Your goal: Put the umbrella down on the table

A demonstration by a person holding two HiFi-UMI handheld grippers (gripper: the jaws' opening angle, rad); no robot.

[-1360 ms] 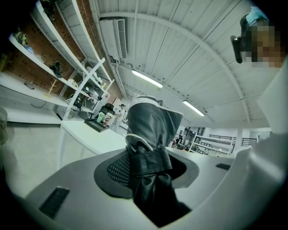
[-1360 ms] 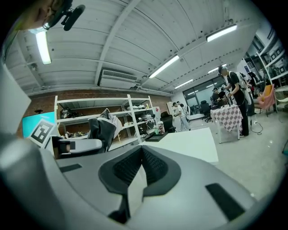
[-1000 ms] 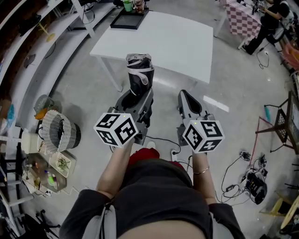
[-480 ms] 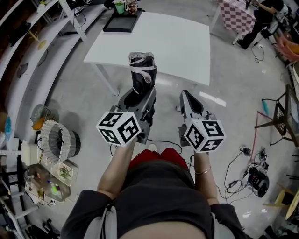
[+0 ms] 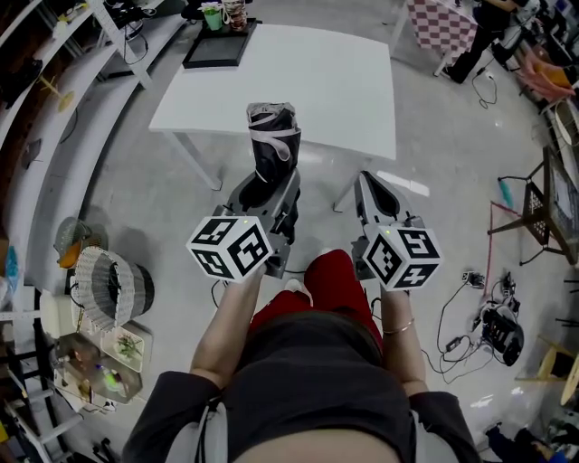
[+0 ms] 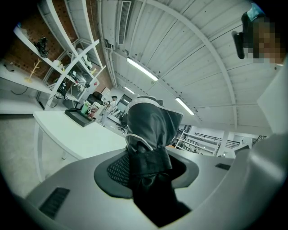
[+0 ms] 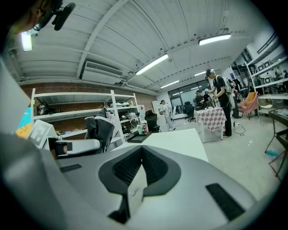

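head view: cups (image 5: 212,16) beside tray (image 5: 217,47) on table (image 5: 308,81)

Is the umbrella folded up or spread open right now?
Folded: the umbrella is a compact black bundle, its strap wrapped around it, clamped in the left tongs.

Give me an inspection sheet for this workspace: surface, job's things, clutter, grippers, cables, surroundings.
Surface: white table, mostly bare; dark tray at its far left corner.
Job's things: folded black umbrella, upright, not yet on the table.
Clutter: basket on the floor, left.
Grippers: left gripper shut on the umbrella; right gripper shut, empty.
Cables: loose cables on the floor, right.
Surroundings: shelving at the left; checkered table far right.
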